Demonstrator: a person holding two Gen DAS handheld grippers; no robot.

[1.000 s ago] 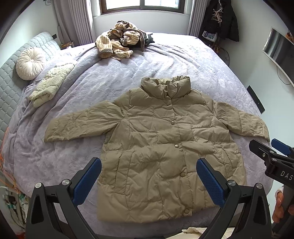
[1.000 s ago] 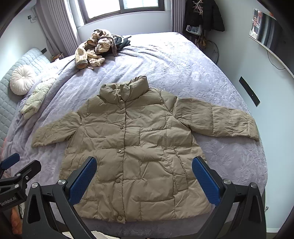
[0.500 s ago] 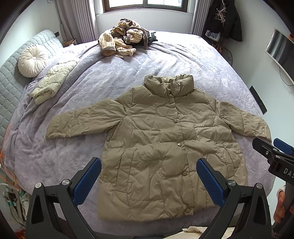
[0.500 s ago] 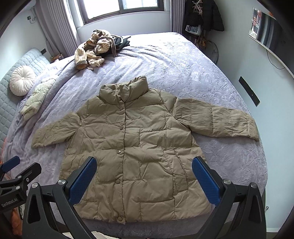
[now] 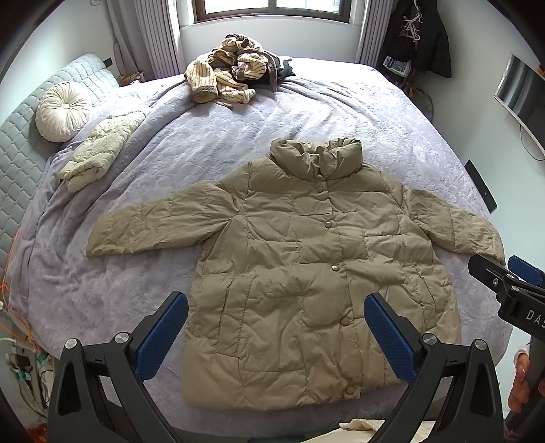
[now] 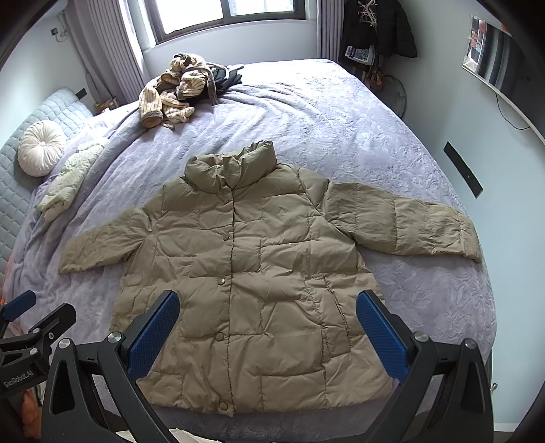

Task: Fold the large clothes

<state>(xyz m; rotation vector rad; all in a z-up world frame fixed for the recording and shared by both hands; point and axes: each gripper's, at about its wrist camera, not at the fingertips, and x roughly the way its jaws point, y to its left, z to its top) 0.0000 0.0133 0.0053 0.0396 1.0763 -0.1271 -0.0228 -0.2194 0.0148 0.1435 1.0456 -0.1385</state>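
A khaki puffer jacket (image 5: 306,265) lies flat and buttoned on the lilac bed, collar away from me, both sleeves spread out; it also shows in the right wrist view (image 6: 252,272). My left gripper (image 5: 276,337) is open and empty, held above the jacket's hem. My right gripper (image 6: 267,335) is open and empty, also above the hem. The right gripper's tip shows at the right edge of the left wrist view (image 5: 507,283), near the right sleeve cuff. The left gripper's tip shows at the left edge of the right wrist view (image 6: 30,323).
A pile of striped clothes (image 5: 231,75) lies at the bed's far end. A folded cream garment (image 5: 98,153) and a round cushion (image 5: 63,116) sit at the far left by the headboard. A dark coat (image 6: 378,30) hangs at the back right. Walls stand close on the right.
Both grippers have risen and tilted slightly, so the jacket sits a little lower in the views. The jacket has not moved. Both stay open.
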